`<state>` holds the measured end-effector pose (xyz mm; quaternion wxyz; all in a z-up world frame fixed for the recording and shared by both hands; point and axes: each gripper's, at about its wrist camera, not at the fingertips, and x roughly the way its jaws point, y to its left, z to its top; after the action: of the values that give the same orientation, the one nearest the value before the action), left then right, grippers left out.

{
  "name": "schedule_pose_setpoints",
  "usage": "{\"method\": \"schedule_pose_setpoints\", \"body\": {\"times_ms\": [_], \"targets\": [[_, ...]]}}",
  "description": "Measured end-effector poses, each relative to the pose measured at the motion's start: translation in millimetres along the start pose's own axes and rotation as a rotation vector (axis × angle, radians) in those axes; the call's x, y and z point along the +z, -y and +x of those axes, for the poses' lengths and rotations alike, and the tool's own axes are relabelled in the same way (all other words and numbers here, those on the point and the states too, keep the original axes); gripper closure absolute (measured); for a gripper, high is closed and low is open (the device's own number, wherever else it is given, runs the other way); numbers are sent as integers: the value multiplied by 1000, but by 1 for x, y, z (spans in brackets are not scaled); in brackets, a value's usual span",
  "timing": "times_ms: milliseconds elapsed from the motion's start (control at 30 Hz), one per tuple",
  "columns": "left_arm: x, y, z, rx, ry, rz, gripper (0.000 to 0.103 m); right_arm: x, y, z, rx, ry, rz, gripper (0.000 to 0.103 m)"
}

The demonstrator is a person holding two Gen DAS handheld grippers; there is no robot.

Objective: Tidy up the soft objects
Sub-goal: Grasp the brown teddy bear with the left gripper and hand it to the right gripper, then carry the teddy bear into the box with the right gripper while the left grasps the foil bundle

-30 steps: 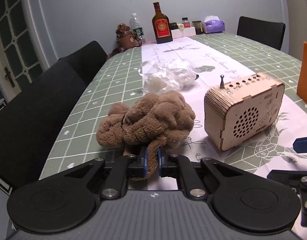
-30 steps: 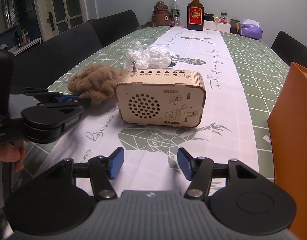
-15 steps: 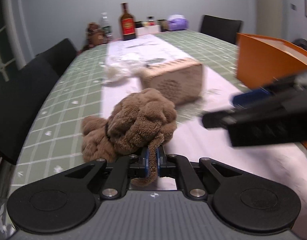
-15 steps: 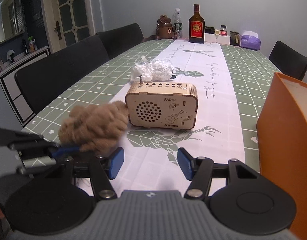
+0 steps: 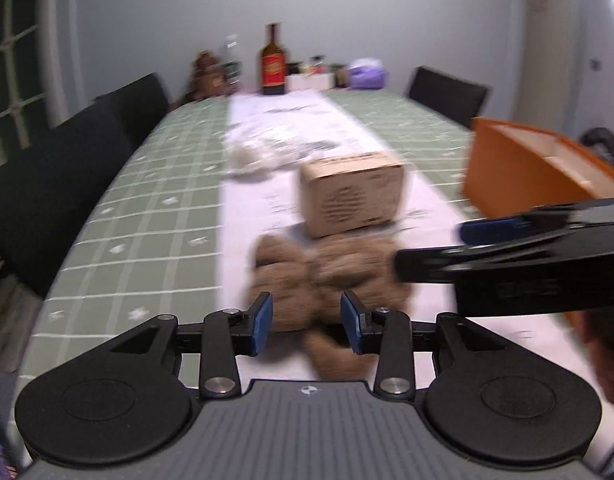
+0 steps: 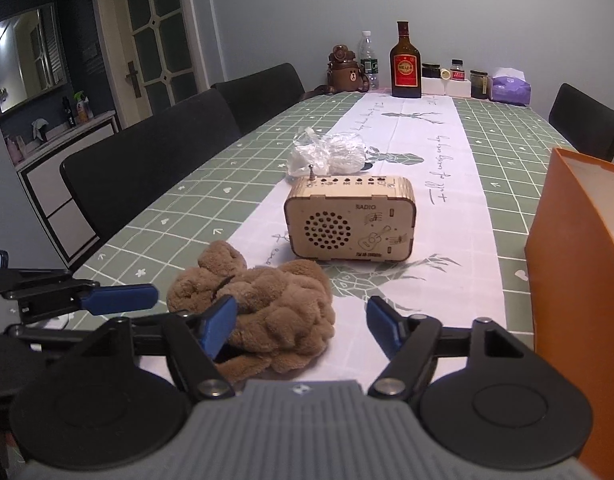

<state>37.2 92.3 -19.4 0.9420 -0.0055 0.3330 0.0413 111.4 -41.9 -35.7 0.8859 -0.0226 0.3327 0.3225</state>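
Note:
A crumpled brown plush cloth (image 6: 275, 300) lies on the white runner in front of a wooden radio (image 6: 349, 220). My left gripper (image 5: 306, 323) sits just behind the cloth (image 5: 327, 276), its jaws opening; a strand of plush lies between the blue pads, which do not press on it. My right gripper (image 6: 301, 326) comes in from the right with its jaws opening wide. The cloth lies partly between its pads, close to the left one. In the blurred left wrist view the right gripper (image 5: 447, 248) hangs beside the cloth.
An orange box (image 6: 579, 280) stands at the right table edge. A crinkled clear plastic bag (image 6: 331, 152) lies behind the radio. A dark bottle (image 6: 405, 64), jars and a tissue pack stand at the far end. Black chairs (image 6: 155, 152) line the left side.
My left gripper dragged the brown cloth nearer, onto the runner in front of the radio, then opened and let it go. My right gripper's jaws widened and now flank the cloth.

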Motion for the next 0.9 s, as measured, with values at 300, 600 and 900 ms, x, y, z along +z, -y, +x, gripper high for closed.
{"method": "schedule_pose_setpoints", "body": {"times_ms": [300, 600, 900], "targets": [[11, -26, 21, 7, -63, -31, 81, 10, -25, 36, 83, -75, -306, 18], [9, -37, 32, -8, -97, -74, 82, 17, -20, 64, 184, -142, -282, 29], [9, -35, 37, -17, -106, -88, 83, 8, -24, 66, 175, -162, -273, 53]]}}
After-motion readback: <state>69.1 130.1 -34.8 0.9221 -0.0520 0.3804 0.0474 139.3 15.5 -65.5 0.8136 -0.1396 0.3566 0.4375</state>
